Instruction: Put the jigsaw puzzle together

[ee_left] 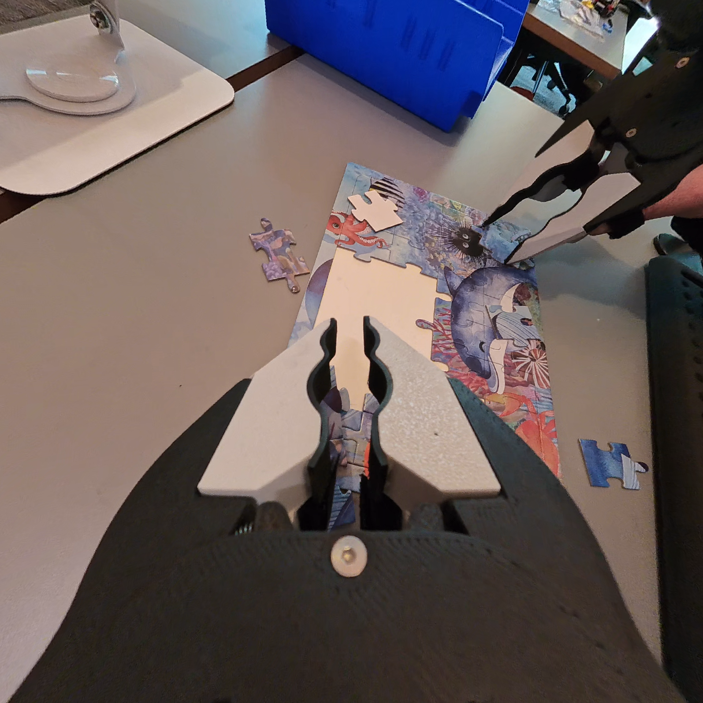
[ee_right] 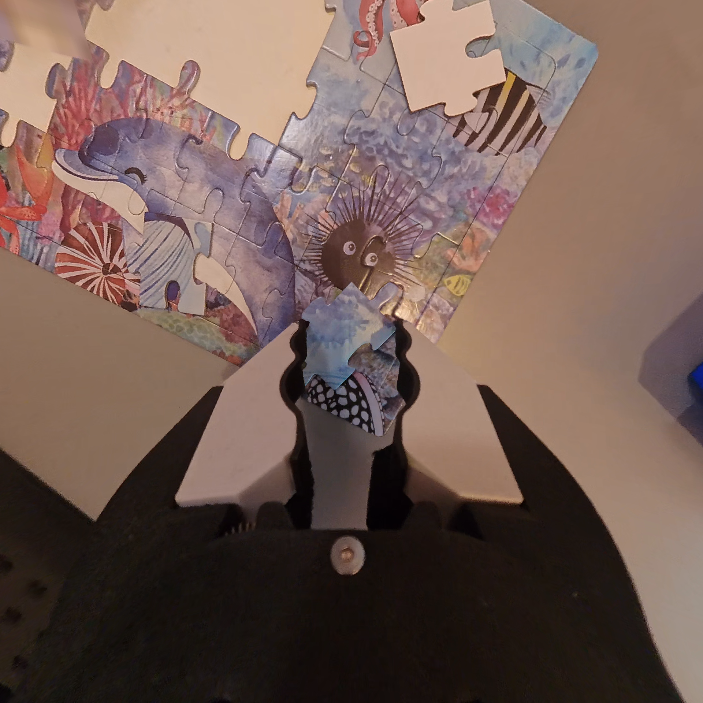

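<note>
- Left gripper [ee_left: 350, 323]: nearest item in the left wrist view. Fingers a narrow gap apart, nothing between them; it hovers over the near end of the puzzle board [ee_left: 380, 289], above the bare cream patch, probably waiting while the other tool works.
- Puzzle board: flat on the grey counter [ee_left: 152, 304], partly filled with a sea picture; a large cream gap remains at its middle.
- Dark blue piece [ee_left: 610, 467]: loose on the counter, just beside the board's near right corner, picture side up, not yet used.
- Purple piece [ee_left: 279, 255]: loose on the counter, left of the board, likewise waiting.
- White piece [ee_left: 374, 211]: lies face down on the board's far end, over the striped fish, so it needs turning.
- Right gripper [ee_right: 352, 323]: fingers closed on a light blue piece [ee_right: 342, 334], held tilted at the board's edge beside the black spiky urchin [ee_right: 359, 255].
- Blue bin [ee_left: 399, 49]: beyond the board, at the counter's far side.
- View difference: only the right wrist view shows a spotted piece [ee_right: 342, 397] under the held one; only the left shows the bin, both loose pieces and a person's sleeve.
</note>
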`<state>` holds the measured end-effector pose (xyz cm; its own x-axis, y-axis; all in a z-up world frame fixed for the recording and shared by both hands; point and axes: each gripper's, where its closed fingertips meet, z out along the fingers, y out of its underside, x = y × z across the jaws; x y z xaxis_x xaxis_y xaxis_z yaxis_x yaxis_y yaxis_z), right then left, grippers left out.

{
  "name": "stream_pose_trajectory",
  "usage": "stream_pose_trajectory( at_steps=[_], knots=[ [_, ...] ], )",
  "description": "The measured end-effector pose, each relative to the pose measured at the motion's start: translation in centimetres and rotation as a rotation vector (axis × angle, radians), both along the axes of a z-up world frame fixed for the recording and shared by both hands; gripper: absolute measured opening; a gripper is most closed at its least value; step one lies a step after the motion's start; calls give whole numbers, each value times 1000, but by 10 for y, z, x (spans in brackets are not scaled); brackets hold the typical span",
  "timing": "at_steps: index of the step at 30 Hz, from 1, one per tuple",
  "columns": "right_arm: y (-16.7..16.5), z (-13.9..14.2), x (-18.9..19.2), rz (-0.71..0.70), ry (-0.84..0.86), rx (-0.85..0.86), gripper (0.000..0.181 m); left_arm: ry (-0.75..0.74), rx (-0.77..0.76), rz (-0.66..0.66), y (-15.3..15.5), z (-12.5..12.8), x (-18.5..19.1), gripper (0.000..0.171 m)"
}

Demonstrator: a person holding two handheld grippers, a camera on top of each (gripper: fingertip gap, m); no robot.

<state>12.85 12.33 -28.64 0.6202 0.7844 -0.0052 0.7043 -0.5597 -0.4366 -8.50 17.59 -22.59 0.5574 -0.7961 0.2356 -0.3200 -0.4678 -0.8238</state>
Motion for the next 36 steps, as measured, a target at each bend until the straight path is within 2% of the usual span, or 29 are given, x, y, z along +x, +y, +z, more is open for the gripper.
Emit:
stream_pose_trajectory(
  at_steps=[5,10,13,16,18,22,26,29,35,36],
  knots=[
    [-4,4,-17,27,28,23,42,-5,7,3,0,3,-1,11],
    [-4,2,-21,39,-16,22,43,5,9,-3,-2,3,0,12],
    [-4,11,-20,16,-23,50,52,5,9,-5,-2,3,0,12],
    [-39,25,-50,109,58,8,54,-1,5,-3,-1,3,0,12],
    [-74,28,-78,192,106,-30,54,5,3,-8,-1,1,2,12],
    [-137,15,-120,280,114,-88,56,15,6,-14,-3,1,4,12],
    [-162,3,-136,248,112,-98,60,4,15,-14,-5,6,5,13],
    [-167,-2,-140,234,88,-62,62,-1,24,-20,-7,9,7,13],
    [-160,-3,-133,236,66,-16,25,-12,40,-21,-8,16,6,13],
    [-158,-3,-130,243,50,-1,6,-15,42,-21,-8,17,6,13]
  ],
)
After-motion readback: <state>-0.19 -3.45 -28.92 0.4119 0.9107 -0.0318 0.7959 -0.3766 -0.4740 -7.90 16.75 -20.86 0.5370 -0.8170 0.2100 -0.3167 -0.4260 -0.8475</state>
